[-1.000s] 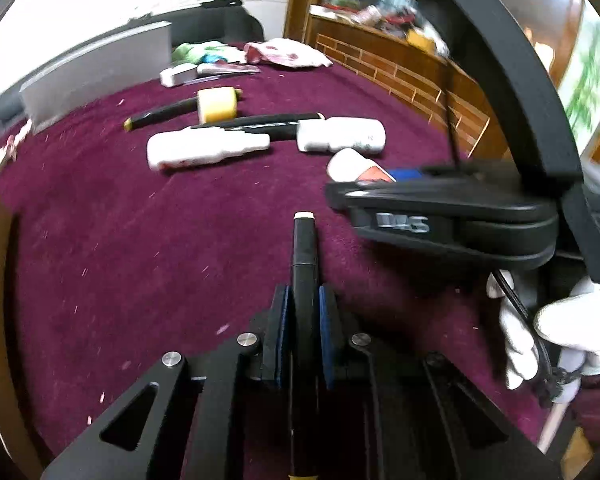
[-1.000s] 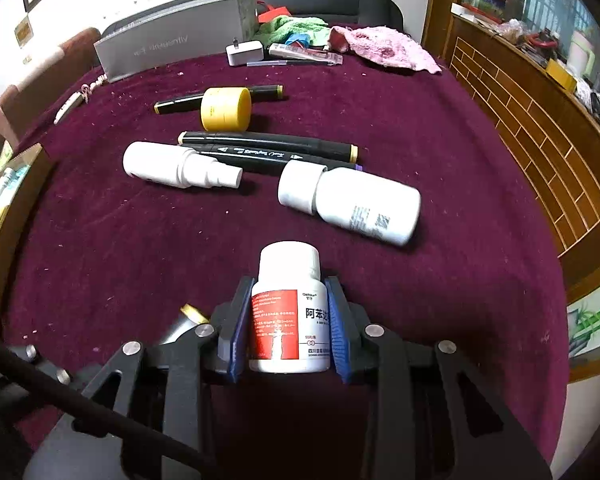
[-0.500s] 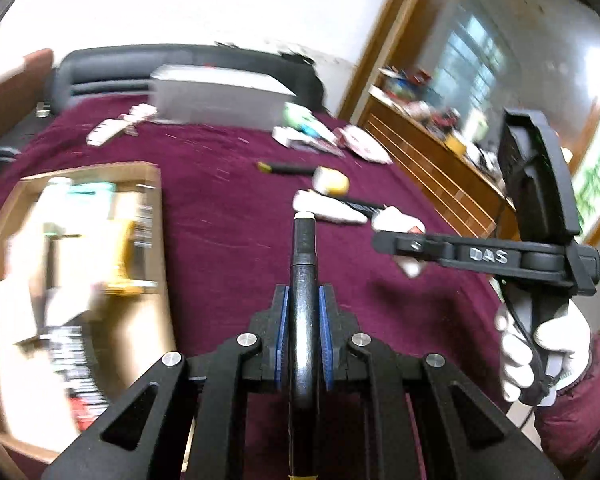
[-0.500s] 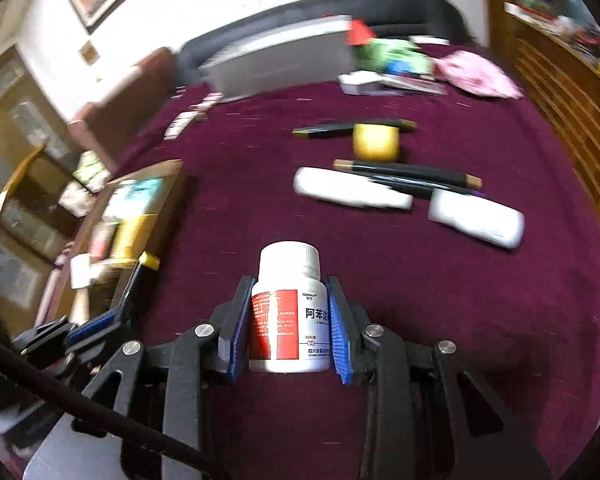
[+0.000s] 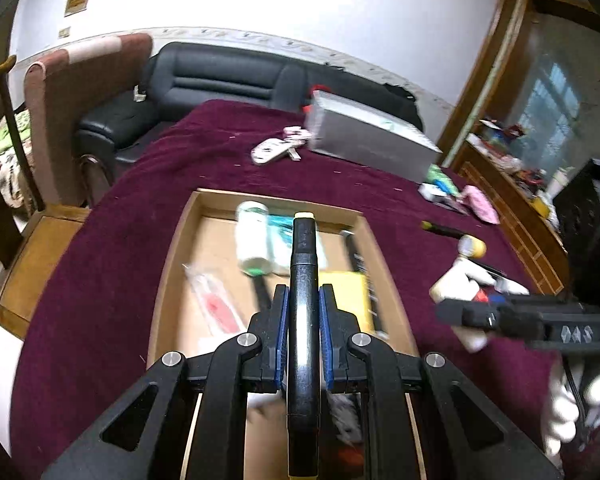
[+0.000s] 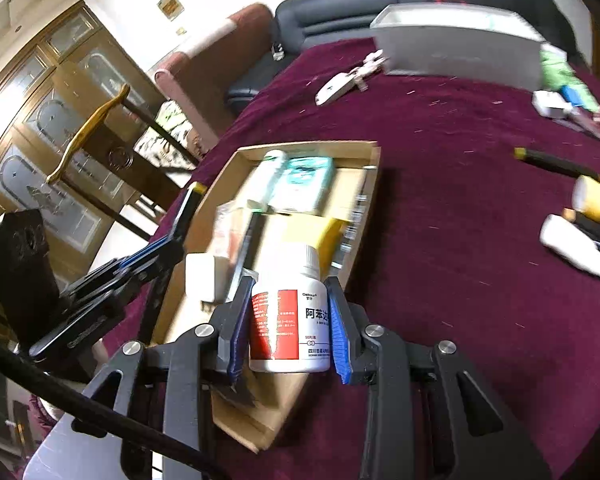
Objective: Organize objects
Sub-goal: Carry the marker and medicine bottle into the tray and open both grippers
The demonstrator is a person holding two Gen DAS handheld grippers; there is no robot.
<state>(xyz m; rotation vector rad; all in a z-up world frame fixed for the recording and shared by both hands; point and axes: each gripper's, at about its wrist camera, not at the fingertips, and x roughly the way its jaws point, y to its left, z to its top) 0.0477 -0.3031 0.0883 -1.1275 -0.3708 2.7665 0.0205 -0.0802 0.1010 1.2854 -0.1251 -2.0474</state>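
Observation:
My left gripper [image 5: 303, 310] is shut on a black marker [image 5: 303, 264] with a pale yellow tip and hangs above the open cardboard tray [image 5: 175, 256]. In the right wrist view, my right gripper [image 6: 290, 316] is shut on a white pill bottle [image 6: 288, 324] with a red label, above the tray's [image 6: 308, 146] near right corner. The tray holds several things: a white bottle [image 5: 252, 240], a teal box [image 5: 282, 228], a yellow packet [image 5: 348, 292]. The left gripper [image 6: 156, 246] shows left of the tray, and the right gripper [image 5: 500, 316] shows at the right edge.
On the maroon cloth right of the tray lie a black marker [image 5: 440, 230], a yellow round tub [image 5: 474, 246] and a white spray bottle [image 6: 572, 248]. A grey box [image 5: 372, 140] and a white remote [image 5: 268, 150] sit further back. A black sofa [image 5: 220, 80] stands behind the table.
Both grippers have swung left, away from the loose bottles and markers, to above the cardboard tray. The marker and the pill bottle came along in unchanged grips.

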